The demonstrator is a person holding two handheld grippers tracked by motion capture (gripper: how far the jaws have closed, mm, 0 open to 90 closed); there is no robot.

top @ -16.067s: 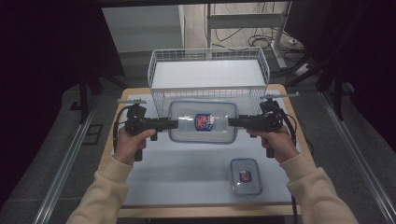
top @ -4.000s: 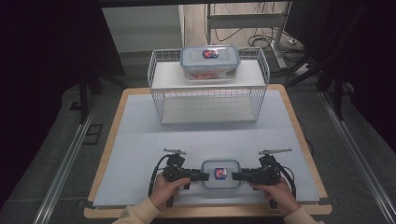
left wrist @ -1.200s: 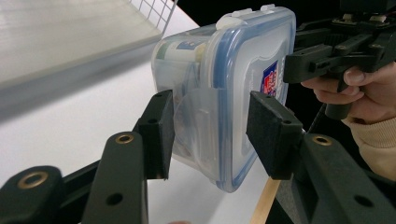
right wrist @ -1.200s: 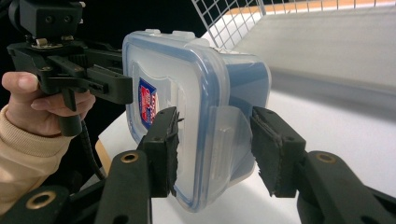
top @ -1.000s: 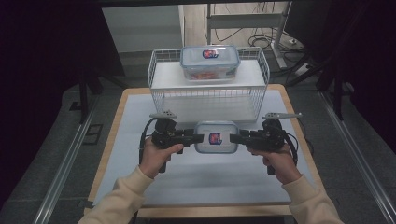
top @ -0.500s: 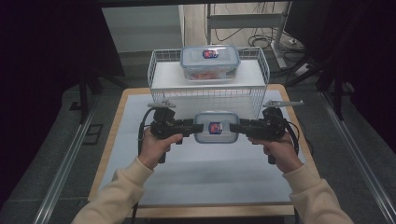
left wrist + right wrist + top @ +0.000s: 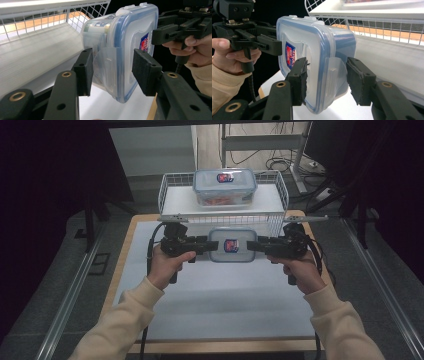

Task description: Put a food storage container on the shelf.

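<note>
High view, small box (image 7: 231, 245) clamped by left gripper (image 7: 212, 245) and right gripper (image 7: 251, 245), wire basket (image 7: 170, 195) just behind (larger box (image 7: 224, 187) inside).

White wire basket (image 7: 172, 195) top centre of frame, on the wooden table (image 7: 125, 250). Bigger lidded container (image 7: 225, 186) sits inside it.

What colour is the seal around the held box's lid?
Blue, around the clear lid; clearest in the left gripper view.
</note>
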